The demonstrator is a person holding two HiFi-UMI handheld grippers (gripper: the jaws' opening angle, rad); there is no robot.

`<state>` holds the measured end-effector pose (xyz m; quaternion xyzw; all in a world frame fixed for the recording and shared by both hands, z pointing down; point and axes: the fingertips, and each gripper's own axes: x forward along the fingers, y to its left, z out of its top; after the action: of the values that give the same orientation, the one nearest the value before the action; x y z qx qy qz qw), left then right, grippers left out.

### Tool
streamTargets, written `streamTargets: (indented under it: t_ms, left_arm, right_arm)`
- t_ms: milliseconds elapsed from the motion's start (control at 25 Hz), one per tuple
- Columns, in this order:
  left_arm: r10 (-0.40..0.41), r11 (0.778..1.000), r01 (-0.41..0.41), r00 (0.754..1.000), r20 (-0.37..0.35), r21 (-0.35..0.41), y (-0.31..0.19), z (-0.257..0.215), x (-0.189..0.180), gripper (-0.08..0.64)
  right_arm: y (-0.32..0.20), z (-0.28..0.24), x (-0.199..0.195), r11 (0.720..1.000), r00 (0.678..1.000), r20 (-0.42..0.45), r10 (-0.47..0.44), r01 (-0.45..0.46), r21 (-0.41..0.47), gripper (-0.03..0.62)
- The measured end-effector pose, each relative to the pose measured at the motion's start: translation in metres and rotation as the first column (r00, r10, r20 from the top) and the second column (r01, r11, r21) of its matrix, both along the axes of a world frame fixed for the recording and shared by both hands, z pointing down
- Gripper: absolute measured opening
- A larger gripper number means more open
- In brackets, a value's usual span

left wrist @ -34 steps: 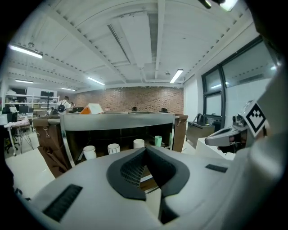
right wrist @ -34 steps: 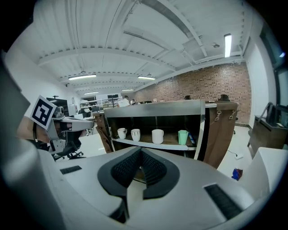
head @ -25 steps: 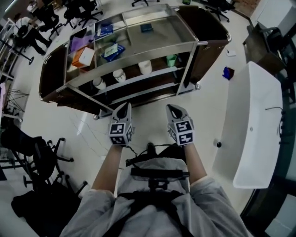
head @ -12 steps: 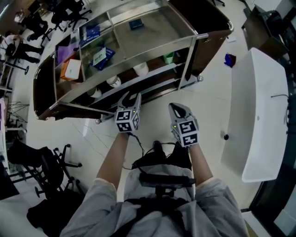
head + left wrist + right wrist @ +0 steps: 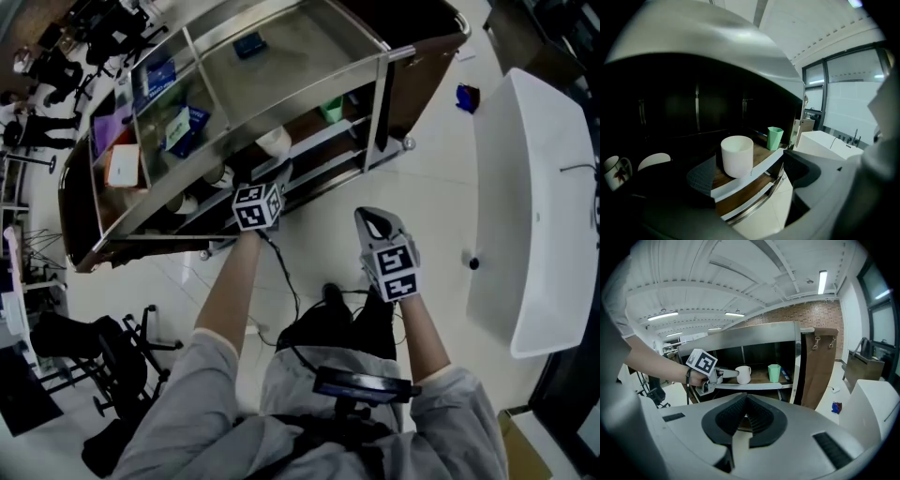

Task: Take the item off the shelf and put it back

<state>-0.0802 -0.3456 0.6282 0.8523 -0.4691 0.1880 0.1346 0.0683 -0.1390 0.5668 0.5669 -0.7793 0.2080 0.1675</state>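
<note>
The right tongs (image 5: 380, 223) hang near the person's body, jaws pressed together with nothing in them. Farther off, the left tongs (image 5: 749, 174) reach to the shelf (image 5: 761, 165), jaws wide after just opening. The white cup (image 5: 737, 155) stands upright on the shelf board in the gap ahead of them, ungripped. A green cup (image 5: 775, 138) stands farther right.

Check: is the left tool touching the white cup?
Cannot tell. Left gripper view: the left tool, its jaws just opened wider, frames the white cup; the right jaw is clear, but the left pad borders the cup in shadow.
</note>
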Motion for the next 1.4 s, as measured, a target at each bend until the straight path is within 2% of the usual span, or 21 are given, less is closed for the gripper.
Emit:
streamTargets:
  t_ms: [400,680,920,1080,1160,1400]
  left_arm:
    - [-0.014,1.000,0.014,1.000,0.024,-0.007,-0.064,0.038,0.000,0.520]
    - [0.011,1.000,-0.010,0.999,0.034,-0.005,-0.084,0.046,0.010,0.526]
    - [0.018,1.000,-0.017,0.999,0.032,-0.008,-0.091,0.050,0.019,0.526]
    - [0.010,1.000,-0.010,0.998,0.070,0.000,-0.095,0.053,0.016,0.510]
    - [0.002,1.000,-0.002,0.995,0.100,0.004,-0.097,0.053,0.014,0.431]
    - [-0.005,1.000,0.002,0.992,0.122,0.029,-0.095,0.051,0.017,0.430]
  right_arm:
    - [-0.018,0.019,0.041,0.995,0.995,0.011,0.097,-0.097,0.010,0.008]
    - [-0.038,0.036,0.062,0.991,0.991,0.007,0.135,-0.135,0.008,0.008]
    - [-0.051,0.041,0.063,0.991,0.991,0.009,0.134,-0.134,0.001,0.008]
    - [-0.054,0.046,0.060,0.991,0.991,0.004,0.132,-0.132,-0.004,0.008]
    - [-0.054,0.047,0.061,0.991,0.991,-0.008,0.132,-0.132,-0.008,0.008]
    - [-0.051,0.047,0.064,0.990,0.990,0.012,0.143,-0.142,-0.018,0.008]
